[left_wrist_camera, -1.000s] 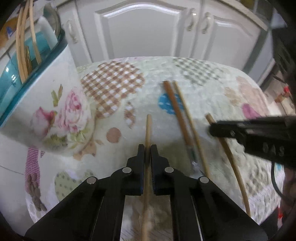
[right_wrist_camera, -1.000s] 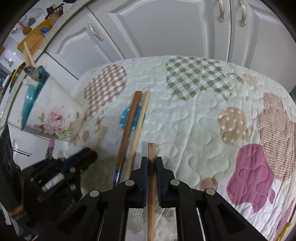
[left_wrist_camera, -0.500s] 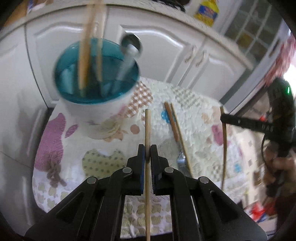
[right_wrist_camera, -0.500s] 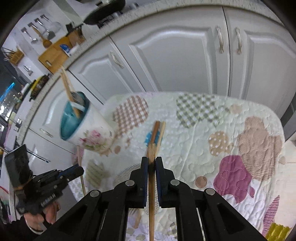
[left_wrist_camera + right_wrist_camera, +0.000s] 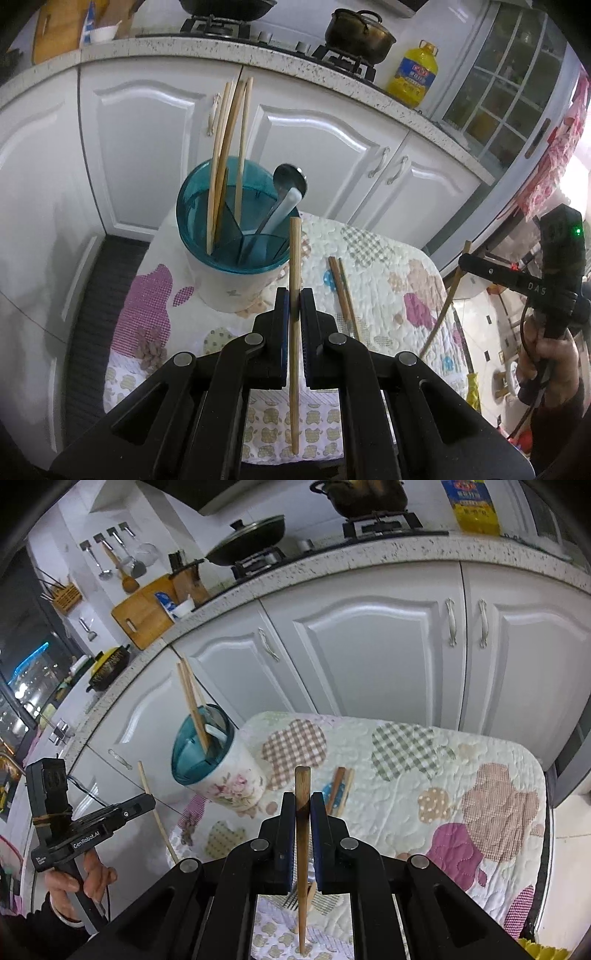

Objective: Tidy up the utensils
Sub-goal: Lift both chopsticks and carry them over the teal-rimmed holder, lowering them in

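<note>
Left gripper (image 5: 294, 301): fingers closed tight on a pale chopstick (image 5: 294, 280), which stands near upright between the pads; its lower end hangs free below the fingers, over the quilted surface (image 5: 388, 291).
Right gripper (image 5: 303, 805): fingers pinched shut on a darker chopstick (image 5: 303, 786); the stick's middle is hidden in shadow between the pads, and its tip shows again lower down.
Right gripper from the left wrist view (image 5: 480, 266): seen side-on at the frame's right edge, held by a hand (image 5: 550, 356); its chopstick (image 5: 443, 306) slants down from the finger ends, and the fingers themselves are too thin in profile to read.
Left gripper from the right wrist view (image 5: 144, 805): low at the left edge, a hand (image 5: 86, 873) on its grip, a thin chopstick (image 5: 155, 808) crossing its tip.
Utensil holder (image 5: 236, 236): a white floral pot with a teal divided insert, standing at the far left corner of the surface; several chopsticks (image 5: 229, 155) stand in one compartment, a spoon (image 5: 290, 181) and a white handle lean in another. The compartment floors are out of sight.
Left on the surface: a pair of chopsticks (image 5: 341, 291) lying side by side near a blue patch, their near ends cut off by the gripper body; in the right wrist view fork tines (image 5: 291, 899) peek out under the fingers, the rest hidden.
</note>
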Action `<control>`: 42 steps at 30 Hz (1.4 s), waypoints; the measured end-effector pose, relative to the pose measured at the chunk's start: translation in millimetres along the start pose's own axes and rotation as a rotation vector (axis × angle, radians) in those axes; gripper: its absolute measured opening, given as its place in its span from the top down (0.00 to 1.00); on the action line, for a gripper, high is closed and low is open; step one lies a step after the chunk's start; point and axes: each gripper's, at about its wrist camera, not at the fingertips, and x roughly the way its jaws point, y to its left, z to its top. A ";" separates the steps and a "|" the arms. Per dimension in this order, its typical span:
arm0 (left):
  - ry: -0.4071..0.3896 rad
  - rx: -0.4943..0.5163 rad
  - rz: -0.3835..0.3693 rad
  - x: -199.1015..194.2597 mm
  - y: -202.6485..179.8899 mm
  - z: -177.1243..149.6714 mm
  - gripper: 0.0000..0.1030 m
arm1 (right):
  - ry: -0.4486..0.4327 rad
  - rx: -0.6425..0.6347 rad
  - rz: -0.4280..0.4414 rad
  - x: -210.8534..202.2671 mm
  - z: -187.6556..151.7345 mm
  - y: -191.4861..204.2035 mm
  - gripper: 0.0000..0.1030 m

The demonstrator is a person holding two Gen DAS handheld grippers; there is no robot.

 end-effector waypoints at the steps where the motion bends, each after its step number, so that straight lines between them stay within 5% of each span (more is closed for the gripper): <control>1: -0.002 0.005 0.001 -2.8 -1.2 0.6 0.96 | -0.005 -0.003 0.003 -1.9 0.6 1.2 0.93; 25: -0.093 0.026 -0.020 -53.9 -11.2 26.3 0.96 | -0.111 -0.100 0.063 -39.2 34.7 56.9 0.93; 42: -0.315 0.009 0.074 -100.2 10.7 106.9 0.96 | -0.194 -0.162 0.154 -41.3 96.9 115.6 0.93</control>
